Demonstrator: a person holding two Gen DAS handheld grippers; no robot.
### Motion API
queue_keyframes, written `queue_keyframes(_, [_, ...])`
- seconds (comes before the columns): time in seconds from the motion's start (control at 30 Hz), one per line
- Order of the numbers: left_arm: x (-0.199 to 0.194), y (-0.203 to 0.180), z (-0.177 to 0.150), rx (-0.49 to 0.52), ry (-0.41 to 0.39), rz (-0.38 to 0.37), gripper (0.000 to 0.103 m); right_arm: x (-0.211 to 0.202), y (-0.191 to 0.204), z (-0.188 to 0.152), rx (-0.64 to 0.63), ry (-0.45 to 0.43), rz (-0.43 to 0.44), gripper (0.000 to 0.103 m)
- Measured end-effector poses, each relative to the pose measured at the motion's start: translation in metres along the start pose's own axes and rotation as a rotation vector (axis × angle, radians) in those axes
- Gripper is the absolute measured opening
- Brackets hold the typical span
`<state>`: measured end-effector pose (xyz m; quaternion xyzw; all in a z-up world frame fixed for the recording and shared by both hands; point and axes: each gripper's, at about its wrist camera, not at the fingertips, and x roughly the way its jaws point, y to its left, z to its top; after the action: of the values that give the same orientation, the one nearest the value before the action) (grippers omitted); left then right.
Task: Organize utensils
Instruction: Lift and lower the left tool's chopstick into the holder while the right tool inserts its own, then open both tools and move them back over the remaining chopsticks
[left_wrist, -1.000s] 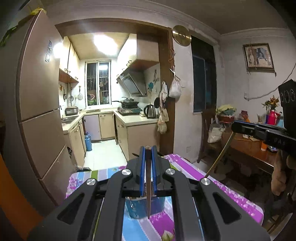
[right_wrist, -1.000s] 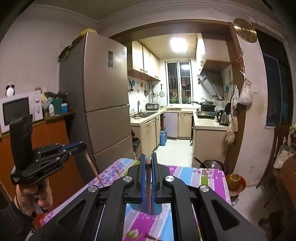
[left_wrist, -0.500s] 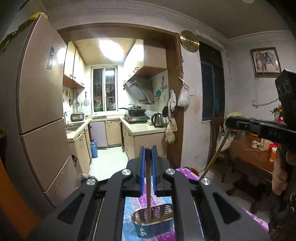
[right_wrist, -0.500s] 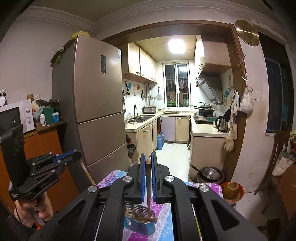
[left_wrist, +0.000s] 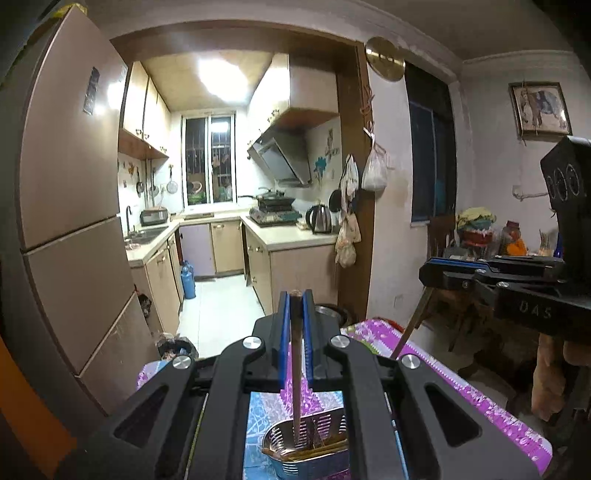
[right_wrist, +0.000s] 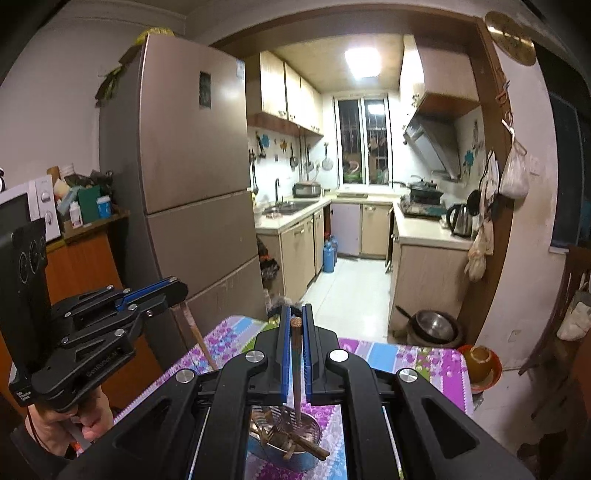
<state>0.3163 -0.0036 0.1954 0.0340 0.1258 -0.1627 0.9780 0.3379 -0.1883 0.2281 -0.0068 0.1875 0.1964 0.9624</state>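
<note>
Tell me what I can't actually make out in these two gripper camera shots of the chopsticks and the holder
- Left wrist view: the left chopstick tip is lost among the utensil holder slots; the left gripper body covers the holder's sides.
- Right wrist view: the right gripper body hides the holder's rim, so its contents can't be counted.
- Both views: the tablecloth beneath the grippers is covered.

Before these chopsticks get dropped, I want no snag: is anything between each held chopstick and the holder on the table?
Nothing visible blocks either. The left chopstick and right chopstick hang over the metal holder, which already holds chopsticks lying crosswise.
</note>
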Motion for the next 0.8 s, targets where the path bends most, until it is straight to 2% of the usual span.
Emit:
queue_keyframes(0.3, [0.017,0.006,-0.015,-0.006,0.031,0.004,0.005,0.026,-0.006,-0.021,0.034,0.043,0.006,0.007])
queue_keyframes(0.6, [0.023,0.004,-0.015,-0.001,0.032,0.003,0.006,0.031,-0.01,-0.025,0.041,0.035,-0.004,0.007])
queue_keyframes(0.63, [0.024,0.004,-0.016,0.0,0.033,0.003,0.01,0.031,-0.011,-0.025,0.047,0.024,-0.008,0.008])
queue_keyframes(0.67, [0.024,0.004,-0.016,-0.004,0.033,0.001,0.017,0.031,-0.013,-0.026,0.055,0.02,-0.006,0.017])
queue_keyframes(0.73, [0.019,0.004,-0.015,-0.009,0.006,0.015,0.068,0.026,-0.014,-0.027,0.063,0.002,-0.013,0.034])
queue_keyframes(0.8, [0.009,0.005,-0.013,-0.009,-0.023,0.026,0.072,0.018,-0.015,-0.026,0.067,-0.017,-0.017,0.035])
